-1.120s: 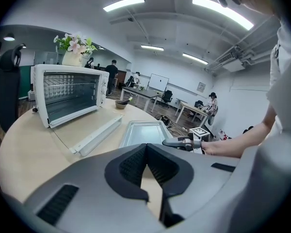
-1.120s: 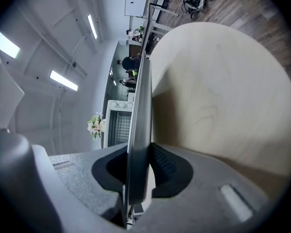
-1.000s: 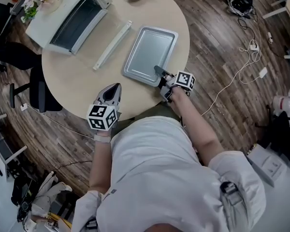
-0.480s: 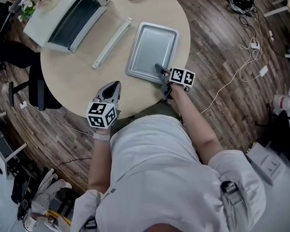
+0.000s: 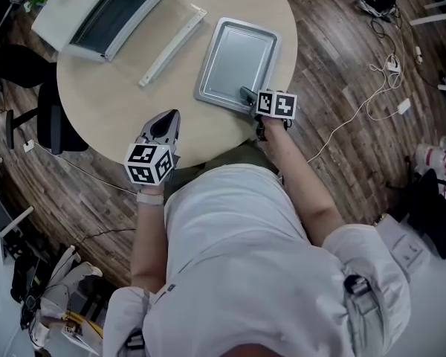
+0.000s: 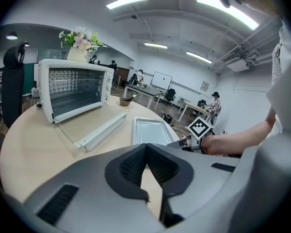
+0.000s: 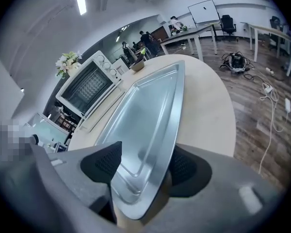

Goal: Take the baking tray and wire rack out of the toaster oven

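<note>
My right tongs (image 5: 247,95) have just been opening, the tray's (image 5: 238,54) near corner loose between them; my left tongs (image 5: 166,123), closed and empty, sit nearer the oven (image 5: 97,17), far left.

Brightly and evenly lit from ceiling strip lamps (image 6: 127,0) overhead. Soft sheen on the baking tray (image 7: 145,115). Only faint shadows across the tabletop (image 5: 119,103). Heavy fisheye bending and black vignetting round both gripper views; nearest foreground there soft. Sharp in the head view.
</note>
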